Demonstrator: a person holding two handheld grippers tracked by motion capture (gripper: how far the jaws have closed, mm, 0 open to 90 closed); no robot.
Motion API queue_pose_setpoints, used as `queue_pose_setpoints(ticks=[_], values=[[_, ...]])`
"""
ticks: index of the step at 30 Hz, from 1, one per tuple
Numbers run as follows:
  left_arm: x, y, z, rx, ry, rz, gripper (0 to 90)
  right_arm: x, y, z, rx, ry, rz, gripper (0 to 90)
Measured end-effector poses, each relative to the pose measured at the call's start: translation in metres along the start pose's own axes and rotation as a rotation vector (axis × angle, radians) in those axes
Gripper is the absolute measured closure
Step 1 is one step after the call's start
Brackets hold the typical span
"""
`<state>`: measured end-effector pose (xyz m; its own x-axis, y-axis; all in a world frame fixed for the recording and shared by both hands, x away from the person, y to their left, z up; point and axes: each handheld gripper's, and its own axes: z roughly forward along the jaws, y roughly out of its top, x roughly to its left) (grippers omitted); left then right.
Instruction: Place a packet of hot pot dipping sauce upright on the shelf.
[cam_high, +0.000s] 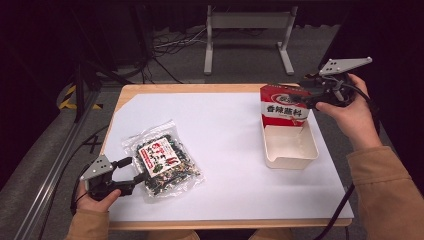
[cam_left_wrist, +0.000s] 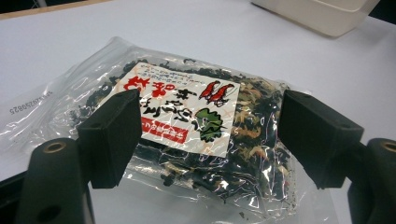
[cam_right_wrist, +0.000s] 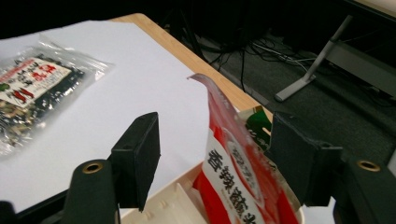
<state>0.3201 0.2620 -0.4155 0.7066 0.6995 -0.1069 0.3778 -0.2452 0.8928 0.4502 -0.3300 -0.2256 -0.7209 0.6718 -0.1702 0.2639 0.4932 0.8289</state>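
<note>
the clear seaweed bag (cam_high: 162, 161) lies flat on the table's (cam_high: 225, 130) near left, dark flakes under a red-and-white label. the left gripper (cam_high: 131, 171) straddles its edge, jaws wide, likely to grasp. the right gripper (cam_high: 311, 97), jaws wide, flanks the red pouch (cam_high: 285, 105) leaning upright in the cream bin (cam_high: 292, 150).

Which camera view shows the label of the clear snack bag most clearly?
The left gripper view: the snack bag lies close between the open left tool, so its label print is large. The high view shows the whole bag, small. The right gripper view shows part of it, far off.
</note>
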Motion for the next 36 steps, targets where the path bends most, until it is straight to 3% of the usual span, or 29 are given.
queue_pose_setpoints(ticks=[12, 17, 30, 36], values=[[-0.001, 0.000, 0.000, 0.000, 0.001, 0.001, 22.8, 0.033, -0.021, -0.018, -0.109, 0.035, 0.118, 35.0], [-0.001, 0.000, 0.000, -0.002, 0.001, -0.001, 22.8, 0.042, -0.032, -0.020, -0.124, 0.015, 0.138, 33.1], [0.000, 0.001, -0.001, -0.006, 0.006, 0.000, 22.9, 0.062, -0.054, -0.018, -0.138, 0.006, 0.129, 33.4], [-0.001, 0.001, -0.002, -0.009, 0.012, 0.000, 23.0, 0.075, -0.064, -0.015, -0.161, 0.042, 0.129, 34.7]])
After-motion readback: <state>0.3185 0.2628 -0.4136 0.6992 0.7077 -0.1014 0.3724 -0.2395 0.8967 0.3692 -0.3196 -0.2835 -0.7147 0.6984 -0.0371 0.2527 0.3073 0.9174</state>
